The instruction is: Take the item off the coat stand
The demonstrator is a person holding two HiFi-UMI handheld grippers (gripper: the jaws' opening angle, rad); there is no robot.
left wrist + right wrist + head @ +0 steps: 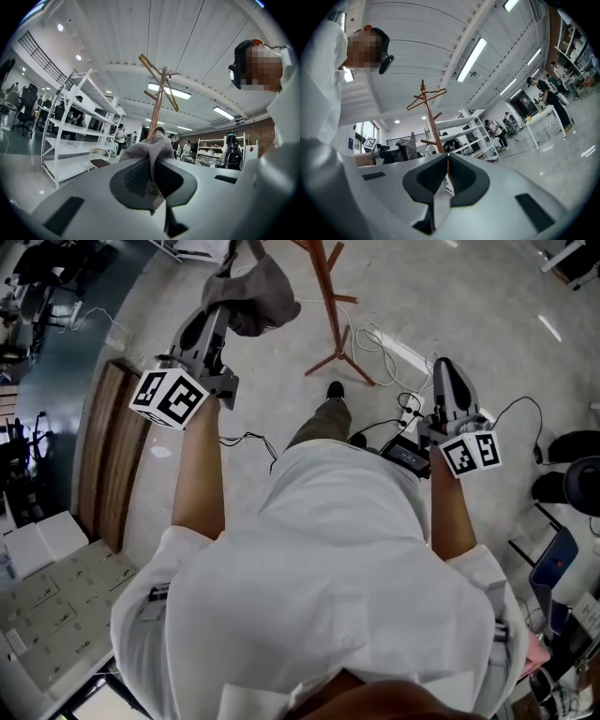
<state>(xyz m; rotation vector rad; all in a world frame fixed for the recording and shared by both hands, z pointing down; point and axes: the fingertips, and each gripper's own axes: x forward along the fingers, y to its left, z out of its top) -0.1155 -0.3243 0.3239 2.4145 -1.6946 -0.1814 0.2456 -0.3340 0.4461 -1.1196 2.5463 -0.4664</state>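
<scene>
A grey cloth item (251, 292) hangs bunched from my left gripper (225, 307), just left of the red-brown wooden coat stand (328, 296). In the left gripper view the jaws of the left gripper (152, 161) are shut on a fold of the grey cloth (150, 147), and the stand's pole (158, 105) rises right behind it. Whether the cloth still touches the stand is hidden. My right gripper (448, 367) is held lower at the right, away from the stand. In its own view the right gripper (446, 157) is shut with nothing in it, and the coat stand (431, 122) is ahead.
Cables and a power strip (405, 423) lie on the floor by the stand's feet (339, 360). A wooden panel (108, 451) and white boxes (47, 540) are at the left, black chair bases (572, 474) at the right. White shelving (79, 126) and several people stand beyond.
</scene>
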